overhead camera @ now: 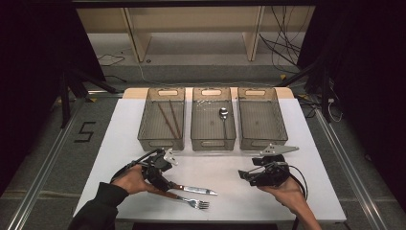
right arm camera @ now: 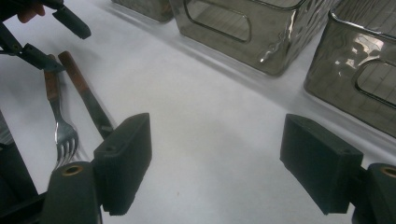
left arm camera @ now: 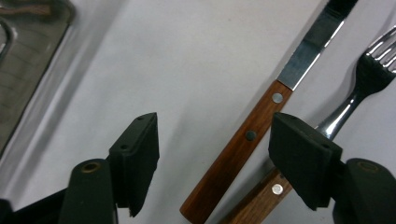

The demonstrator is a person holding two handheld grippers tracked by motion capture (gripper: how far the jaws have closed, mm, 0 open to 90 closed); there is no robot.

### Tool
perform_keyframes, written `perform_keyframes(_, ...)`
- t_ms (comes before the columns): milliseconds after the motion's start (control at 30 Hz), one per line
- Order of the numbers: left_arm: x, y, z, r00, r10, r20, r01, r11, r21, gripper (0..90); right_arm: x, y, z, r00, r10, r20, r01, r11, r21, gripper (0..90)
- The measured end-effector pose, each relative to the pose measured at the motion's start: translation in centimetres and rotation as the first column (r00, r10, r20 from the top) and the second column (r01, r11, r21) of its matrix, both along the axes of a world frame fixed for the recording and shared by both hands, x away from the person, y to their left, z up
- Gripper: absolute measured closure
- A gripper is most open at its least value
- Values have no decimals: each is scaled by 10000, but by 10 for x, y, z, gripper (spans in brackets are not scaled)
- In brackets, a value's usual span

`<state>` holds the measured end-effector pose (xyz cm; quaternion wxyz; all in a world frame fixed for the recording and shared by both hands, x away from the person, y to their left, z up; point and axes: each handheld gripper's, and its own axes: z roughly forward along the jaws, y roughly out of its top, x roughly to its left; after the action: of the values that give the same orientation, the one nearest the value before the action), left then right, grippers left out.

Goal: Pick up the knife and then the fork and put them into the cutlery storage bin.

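Wood-handled knife [left arm camera: 243, 144] between left tool's [left arm camera: 215, 158] pads.

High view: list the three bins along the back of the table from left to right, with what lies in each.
Left bin with chopsticks → middle bin with a spoon → right bin, nothing seen in it.

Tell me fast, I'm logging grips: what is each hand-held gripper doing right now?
Left hand-held gripper: open, jaws straddling the knife's wooden handle, pads not touching it.
Right hand-held gripper: open, holding nothing, above the white table.
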<state>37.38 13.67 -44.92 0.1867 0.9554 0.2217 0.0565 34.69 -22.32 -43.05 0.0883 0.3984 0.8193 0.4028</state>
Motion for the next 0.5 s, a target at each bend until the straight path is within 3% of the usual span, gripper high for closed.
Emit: perform_keyframes(500, -2, -9, -4, 9974, -664, -283, 678, 9962, 542, 423, 1, 1, -2, 10000, 13, -80, -14, 10000, -62, 258)
